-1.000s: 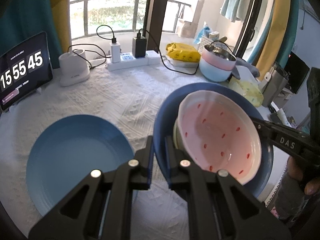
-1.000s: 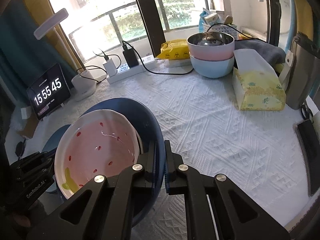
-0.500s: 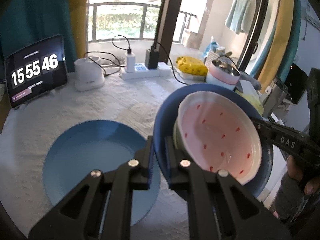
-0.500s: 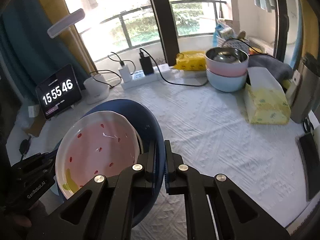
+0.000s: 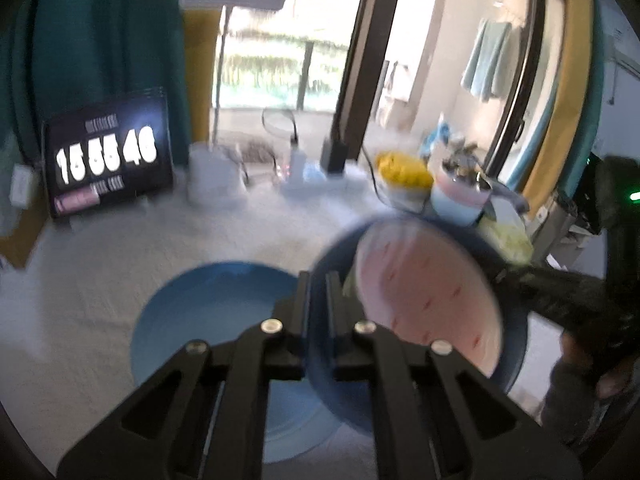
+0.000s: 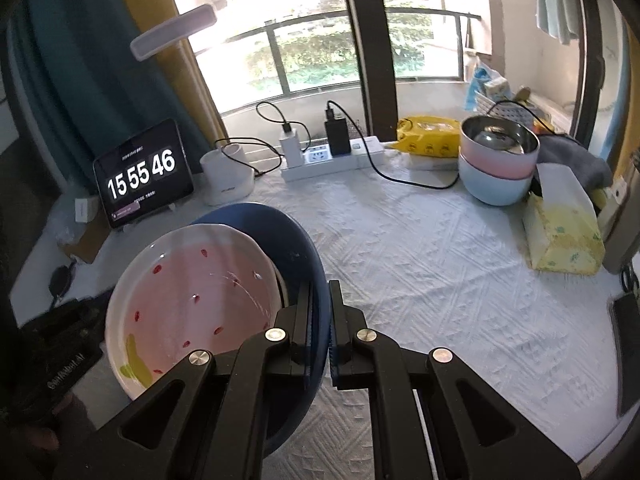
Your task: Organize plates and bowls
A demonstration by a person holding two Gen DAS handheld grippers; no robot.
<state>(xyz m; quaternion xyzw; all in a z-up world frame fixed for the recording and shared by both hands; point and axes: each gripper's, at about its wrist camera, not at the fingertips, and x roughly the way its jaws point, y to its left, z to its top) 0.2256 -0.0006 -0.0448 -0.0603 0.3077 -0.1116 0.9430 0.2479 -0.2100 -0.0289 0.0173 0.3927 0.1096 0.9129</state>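
A dark blue plate (image 5: 334, 258) hangs tilted above the table, carrying a pink plate (image 5: 424, 292) with red specks. My left gripper (image 5: 318, 280) grips its left rim, jaws still closing on it. My right gripper (image 6: 319, 292) is shut on the opposite rim of the dark blue plate (image 6: 290, 240). The pink plate (image 6: 192, 288) leans toward the left gripper (image 6: 86, 322); a pale rim shows beneath it. A light blue plate (image 5: 216, 312) lies flat on the white cloth, partly under the lifted stack. The right gripper (image 5: 506, 276) shows blurred in the left wrist view.
Stacked pink and pale blue bowls (image 6: 498, 160) with a steel one on top stand at the back right, beside a yellow tissue box (image 6: 560, 236). A clock screen (image 6: 142, 174), a white pot (image 6: 228, 178) and a power strip (image 6: 320, 160) with cables line the back.
Both grippers have risen with the plate stack and carried it to the left, so it now overlaps the light blue plate's right side. The left wrist view has gone blurry.
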